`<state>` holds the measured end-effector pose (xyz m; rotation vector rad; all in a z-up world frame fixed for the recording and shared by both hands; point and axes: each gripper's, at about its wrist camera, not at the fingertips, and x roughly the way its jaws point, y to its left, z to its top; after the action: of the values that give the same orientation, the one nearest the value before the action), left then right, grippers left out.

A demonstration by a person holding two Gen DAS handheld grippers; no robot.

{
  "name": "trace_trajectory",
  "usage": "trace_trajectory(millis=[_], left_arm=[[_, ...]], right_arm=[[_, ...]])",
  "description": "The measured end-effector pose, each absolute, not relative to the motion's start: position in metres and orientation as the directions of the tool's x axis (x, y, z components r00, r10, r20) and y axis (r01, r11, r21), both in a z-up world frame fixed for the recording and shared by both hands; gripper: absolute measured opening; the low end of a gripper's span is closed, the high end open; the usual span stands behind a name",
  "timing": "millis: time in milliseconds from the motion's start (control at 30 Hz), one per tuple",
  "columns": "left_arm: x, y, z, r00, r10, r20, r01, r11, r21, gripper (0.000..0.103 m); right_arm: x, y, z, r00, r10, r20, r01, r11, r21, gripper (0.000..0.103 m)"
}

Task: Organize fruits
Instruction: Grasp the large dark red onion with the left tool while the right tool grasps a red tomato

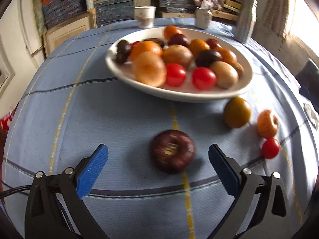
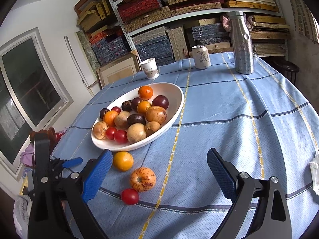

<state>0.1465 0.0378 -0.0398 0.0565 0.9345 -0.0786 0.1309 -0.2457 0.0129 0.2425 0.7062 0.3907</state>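
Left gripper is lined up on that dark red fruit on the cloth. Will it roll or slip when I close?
The dark red fruit looks squat and dimpled, so it probably sits steady rather than rolling. Its skin seems smooth, so the left gripper should close centrally. The tablecloth likely adds friction.

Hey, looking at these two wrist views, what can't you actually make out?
- dark red fruit: motion blur in the left wrist view smears its skin; in the right wrist view the right gripper finger covers it.
- can: print too small to read in the right wrist view, blurred in the left.
- white bowl: heaped fruit hides its floor in both views.
- left gripper: open, empty.
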Motion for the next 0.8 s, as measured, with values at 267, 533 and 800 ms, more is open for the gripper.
trace_trajectory(millis=[267,533,800], left_arm=[[0.151,0.041,-0.045,0.572,-0.013,-0.820,0.066,0.997,0.030,0.099],[0.152,0.042,-0.046,0.568,-0.015,-0.823,0.064,0.998,0.026,0.099],[0.152,0.042,-0.046,0.568,-0.015,-0.823,0.064,0.998,0.026,0.099]], right_arm=[[0.096,-0.208,-0.006,0.600,0.429,-0.675,-0.432,0.884,0.178,0.096],[0.093,-0.180,-0.019,0.499,0.448,-0.742,-0.529,0.835,0.149,0.062],[0.102,-0.173,-0.027,0.457,0.444,-0.771,-0.504,0.843,0.188,0.049]])
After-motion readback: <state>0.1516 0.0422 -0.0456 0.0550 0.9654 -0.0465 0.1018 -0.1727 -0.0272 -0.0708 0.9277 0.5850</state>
